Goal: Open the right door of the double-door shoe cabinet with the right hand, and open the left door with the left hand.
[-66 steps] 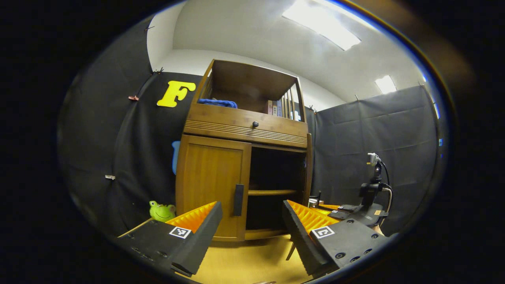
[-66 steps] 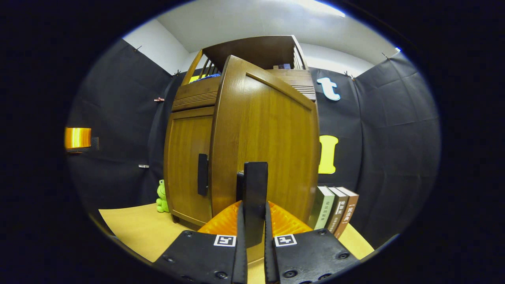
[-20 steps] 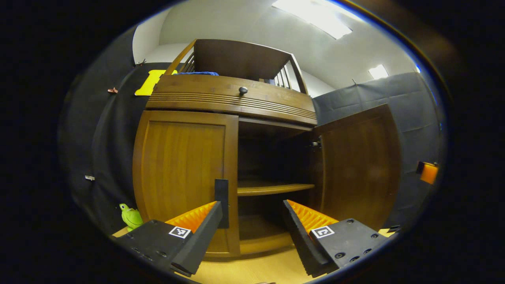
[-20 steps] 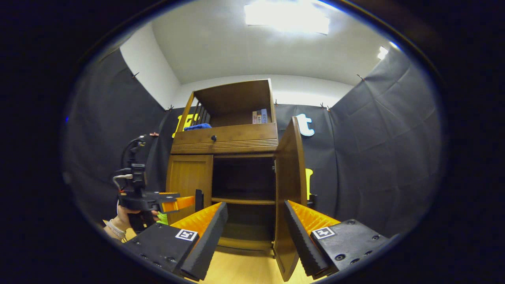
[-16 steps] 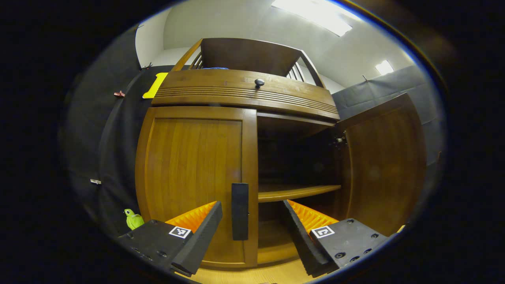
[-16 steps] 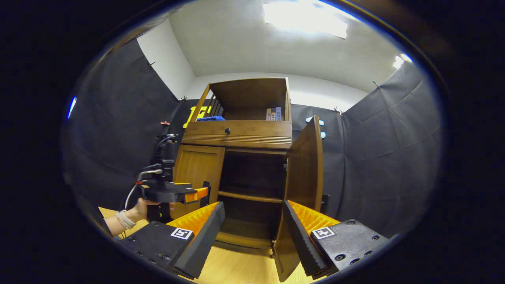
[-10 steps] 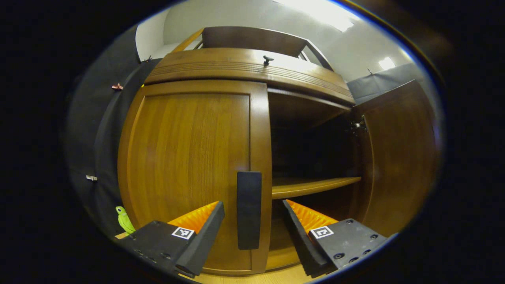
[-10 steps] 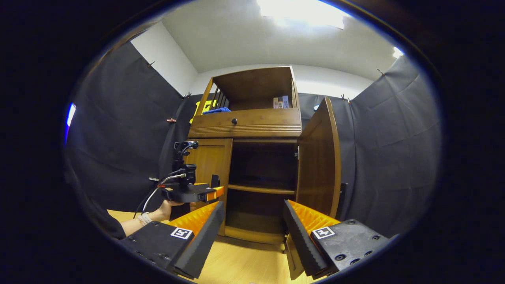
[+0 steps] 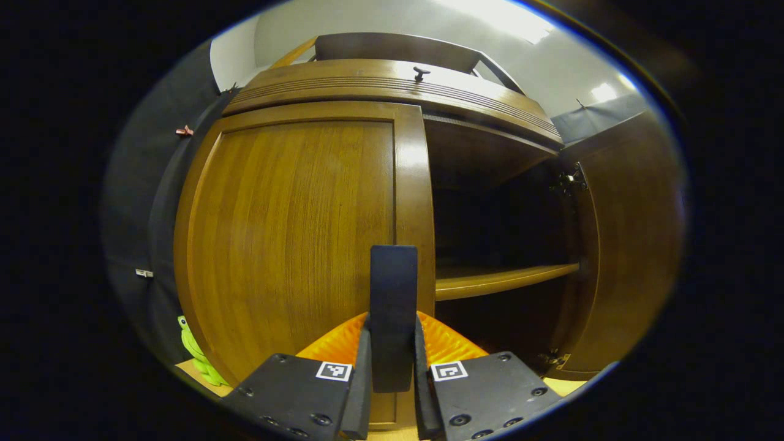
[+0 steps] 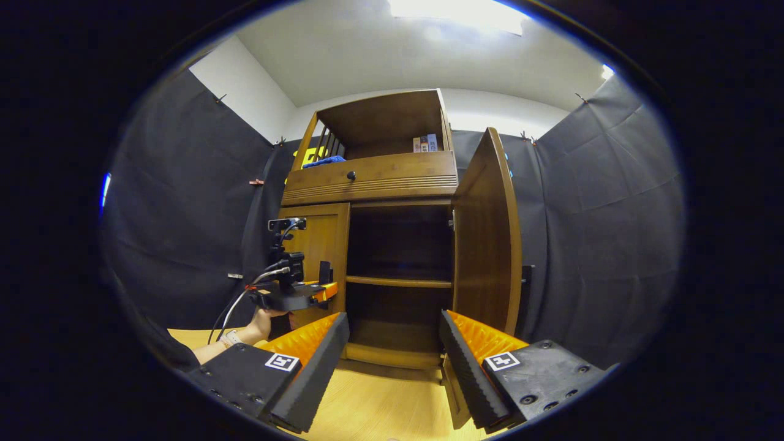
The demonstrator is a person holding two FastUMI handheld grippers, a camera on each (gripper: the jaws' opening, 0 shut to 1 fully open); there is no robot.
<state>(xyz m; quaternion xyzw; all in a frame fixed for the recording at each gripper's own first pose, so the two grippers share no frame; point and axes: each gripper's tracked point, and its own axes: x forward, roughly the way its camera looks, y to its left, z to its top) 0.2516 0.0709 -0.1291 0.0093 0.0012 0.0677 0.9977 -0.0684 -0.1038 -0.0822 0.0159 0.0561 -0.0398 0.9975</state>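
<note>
L claw: left gripper [image 9: 392, 383] closed on black door handle [image 9: 393, 318], both fingers pressing it.
R claw: right gripper [image 10: 393, 358] wide open, holds nothing, back from cabinet [image 10: 373, 177].
L door: left door [image 9: 294, 233] flush shut.
R door: right door [image 10: 487, 239] swung wide; inner shelf [image 10: 398, 282] visible.
Floor: light wood floor [image 10: 380, 410]; green frog toy [image 9: 195, 349] by cabinet's left side.
Room: black cloth walls, white ceiling, lights on.
Writing: square tag marks on fingers; book spines up top too small to read.

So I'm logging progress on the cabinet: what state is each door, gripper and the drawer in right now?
Right door: swung wide open.
Left door: closed.
Handle: clamped between the left gripper's fingers.
Left gripper: shut on the handle.
Right gripper: open, holding nothing.
Drawer: closed.
</note>
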